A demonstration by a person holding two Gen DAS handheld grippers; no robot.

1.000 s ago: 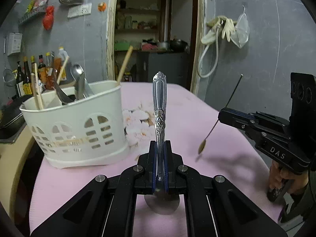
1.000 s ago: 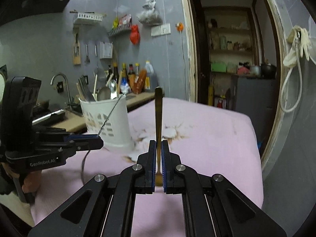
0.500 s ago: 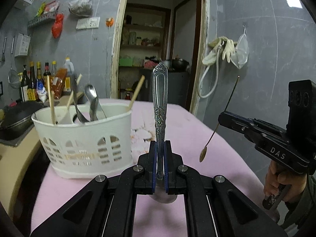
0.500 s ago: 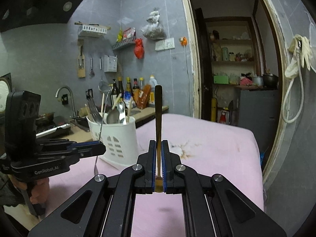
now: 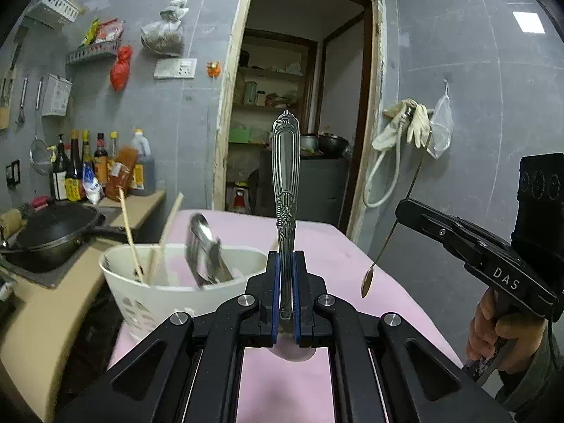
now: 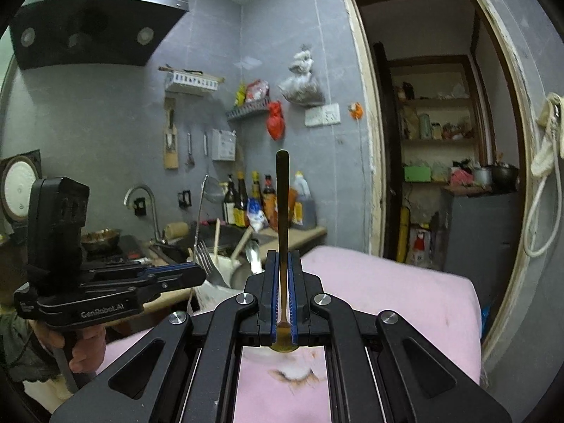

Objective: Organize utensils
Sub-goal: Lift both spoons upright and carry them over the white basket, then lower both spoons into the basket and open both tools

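My left gripper [image 5: 285, 299] is shut on a silver spoon [image 5: 286, 183] with an ornate handle, held upright, bowl down behind the jaws. A white utensil holder [image 5: 155, 296] with chopsticks and spoons stands just left of it on the pink table. My right gripper [image 6: 282, 299] is shut on a thin gold spoon [image 6: 282, 211], handle up. The right gripper also shows in the left wrist view [image 5: 409, 208], with the gold spoon's bowl [image 5: 366, 280] hanging above the table. The left gripper shows in the right wrist view [image 6: 197, 275], near the holder [image 6: 222, 275].
The pink flowered tablecloth [image 5: 331, 246] covers the table. A counter at the left carries a black wok [image 5: 53, 236] and several sauce bottles [image 5: 102, 172]. A sink with a tap [image 6: 144, 197] is farther left. A doorway [image 5: 299, 123] opens behind the table.
Both grippers have risen with their spoons. The holder now sits lower in both views, and I see into its top from the left wrist.
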